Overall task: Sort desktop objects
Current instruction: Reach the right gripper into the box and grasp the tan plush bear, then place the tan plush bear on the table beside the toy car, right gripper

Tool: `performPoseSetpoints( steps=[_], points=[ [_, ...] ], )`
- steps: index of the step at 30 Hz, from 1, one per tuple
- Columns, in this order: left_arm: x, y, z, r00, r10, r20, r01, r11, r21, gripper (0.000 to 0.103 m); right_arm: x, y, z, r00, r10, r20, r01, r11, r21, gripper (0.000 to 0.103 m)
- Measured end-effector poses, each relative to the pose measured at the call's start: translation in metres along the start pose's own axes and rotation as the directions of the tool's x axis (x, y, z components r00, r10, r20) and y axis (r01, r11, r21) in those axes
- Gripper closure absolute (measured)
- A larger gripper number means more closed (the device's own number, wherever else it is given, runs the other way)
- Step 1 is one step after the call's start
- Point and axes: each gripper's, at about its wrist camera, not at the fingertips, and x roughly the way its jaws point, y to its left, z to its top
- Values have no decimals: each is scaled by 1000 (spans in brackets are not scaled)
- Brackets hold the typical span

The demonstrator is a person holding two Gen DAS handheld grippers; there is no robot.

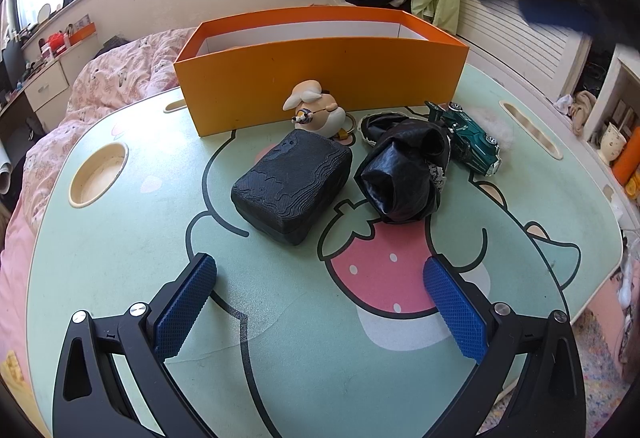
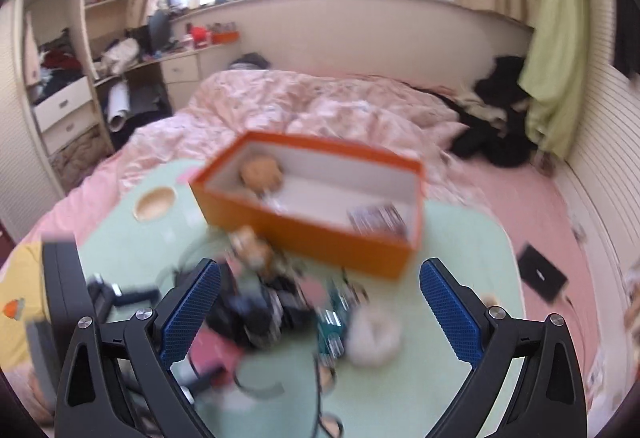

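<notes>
An orange box (image 1: 320, 78) stands open-topped at the far side of a mint-green lap table (image 1: 120, 258) printed with a strawberry cartoon. Against the box's near wall leans a small plush keychain toy (image 1: 316, 108). In front of the box, nearer the camera, lies a black textured case (image 1: 292, 184), and just beside it, to the right, sits a crumpled black bag (image 1: 404, 174). A green toy car (image 1: 468, 136) rests to the right of the bag, close to the box's near right corner, with a bit of white fluff (image 1: 500, 126) behind it.

The left gripper (image 1: 320, 302) hovers above the table on the near side of the case, its blue pads spread wide with nothing between them.

The right wrist view is blurred. The right gripper (image 2: 320, 306) is also spread wide and empty, high above the clutter in front of the box (image 2: 312, 206). Inside the box lie a round tan plush (image 2: 262, 174) at the left end and a dark patterned item (image 2: 376, 218) at the right end.
</notes>
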Motion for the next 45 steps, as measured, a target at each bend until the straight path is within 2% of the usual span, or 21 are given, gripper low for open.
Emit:
performPoseSetpoints(
  steps=[2,6,10,13,15,16,17,18,19,21,23,26,29,32,36,37,38,40,41,43,45],
  points=[
    [0,0,0,1000,-1,0,1,1000,1,0,34,7,38,997,33,-67,-34,999,-10,19],
    [0,0,0,1000,-1,1,1,1000,1,0,112,29,80,971,33,-236,-46,998,-52,25],
    [0,1,0,1000,-4,2,4,1000,2,0,178,41,89,926,32,-375,-58,997,-58,30],
    [0,2,0,1000,-9,4,9,1000,5,0,212,41,88,875,98,-474,-114,993,-6,30],
    [0,2,0,1000,-11,5,11,1000,6,0,226,40,88,865,111,-489,-123,992,8,31],
    [0,2,0,1000,-12,6,12,1000,6,0,231,41,87,863,107,-494,-120,993,6,34],
    [0,2,0,1000,-13,6,13,1000,6,0,235,42,85,858,104,-502,-119,993,4,49],
    [0,2,1,1000,-13,6,13,1000,6,0,237,43,84,863,86,-498,-104,994,-10,59],
    [0,2,1,1000,-15,7,15,1000,6,0,236,44,84,872,75,-484,-97,995,-21,64],
    [0,2,1,1000,-15,8,15,1000,5,0,226,43,85,882,102,-459,-118,993,-6,64],
    [0,2,1,1000,-17,9,17,1000,6,0,208,41,88,910,115,-398,-119,993,14,64],
    [0,1,1,1000,-16,9,16,1000,6,0,157,32,89,960,109,-260,-105,994,27,64],
    [0,1,1,1000,-16,8,16,1000,6,0,102,26,74,981,94,-168,-96,995,1,64],
    [1,0,0,1000,-16,8,16,1000,7,0,68,15,44,981,101,-165,-100,995,12,62],
    [1,-1,0,1000,-14,7,14,1000,8,0,63,-3,8,963,120,-241,-105,992,72,59],
    [1,-1,0,1000,-14,7,14,1000,8,0,65,-7,4,962,108,-251,-91,993,78,55],
    [1,-1,0,1000,-15,8,15,1000,9,0,67,-10,1,963,83,-256,-66,995,74,45],
    [1,-1,0,1000,-16,8,16,1000,9,0,63,-16,0,976,28,-218,-13,997,71,44],
    [1,-2,0,1000,-17,8,17,1000,9,0,57,-19,-1,982,20,-185,-5,997,83,40],
    [1,-1,0,1000,-16,8,16,1000,9,0,43,-26,-2,991,45,-122,-29,991,131,26],
    [1,-1,0,1000,-15,8,15,1000,10,0,28,-30,-11,995,60,-75,-47,985,169,23]
  ],
)
